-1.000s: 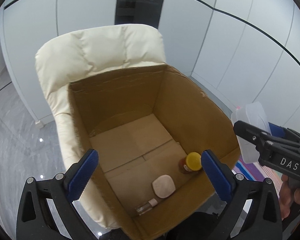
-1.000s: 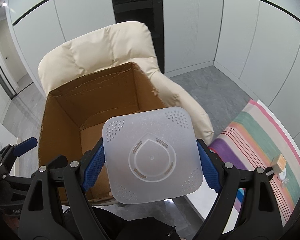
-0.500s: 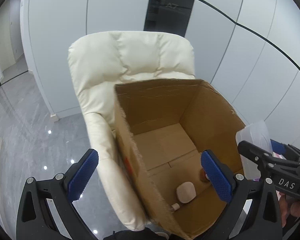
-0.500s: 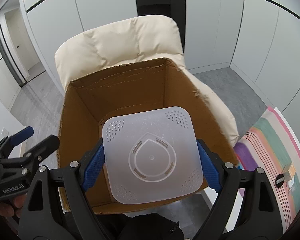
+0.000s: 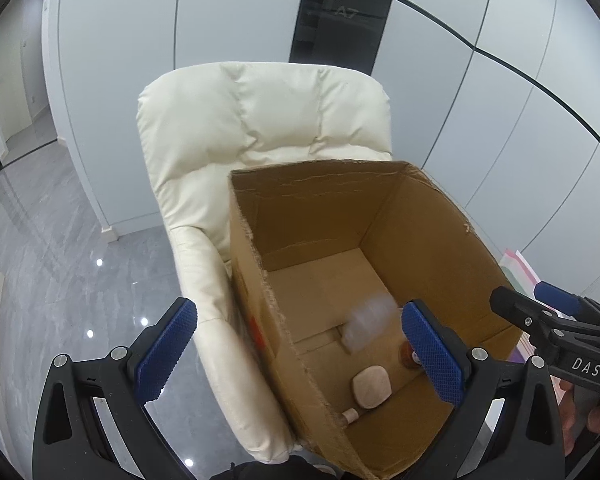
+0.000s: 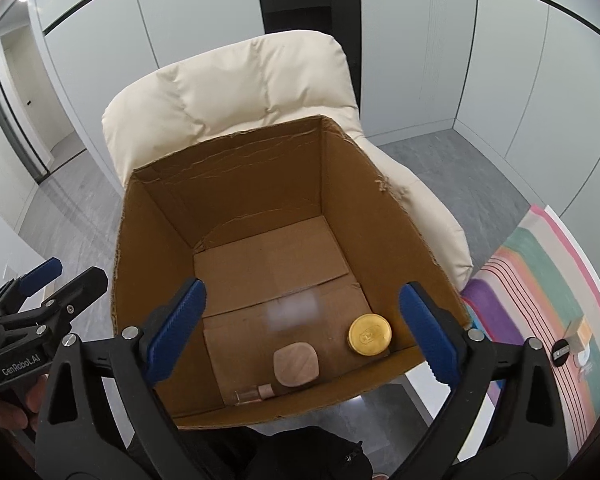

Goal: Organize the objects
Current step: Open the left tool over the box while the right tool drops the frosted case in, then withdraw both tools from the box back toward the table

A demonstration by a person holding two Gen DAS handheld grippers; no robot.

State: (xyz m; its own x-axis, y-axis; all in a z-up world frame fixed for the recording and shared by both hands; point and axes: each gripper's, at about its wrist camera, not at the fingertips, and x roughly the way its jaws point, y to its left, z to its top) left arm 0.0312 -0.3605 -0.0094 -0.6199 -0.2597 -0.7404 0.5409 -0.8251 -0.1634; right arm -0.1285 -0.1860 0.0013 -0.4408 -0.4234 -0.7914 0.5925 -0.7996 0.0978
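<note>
An open cardboard box [image 5: 452,216] [image 6: 380,208] stands on a cream chair. A blurred white translucent lid [image 5: 366,322] [image 6: 292,307] is in mid-air inside the box, free of both grippers. On the box floor lie a beige squarish case [image 5: 372,386] [image 6: 296,364], a jar with a gold cap [image 6: 369,335] and a small clear bottle [image 6: 252,394]. My right gripper [image 6: 302,332] is open and empty above the box's near edge. My left gripper [image 5: 298,354] is open and empty over the box's left wall.
The cream padded chair [image 5: 260,120] [image 6: 236,80] backs onto white wall panels. A striped colourful rug [image 6: 540,288] lies on the right with small items on it. Grey glossy floor [image 5: 60,272] lies to the left.
My right gripper opened and let go of the white lid, which now drops into the box. The left gripper shifted left, off the box's centre.
</note>
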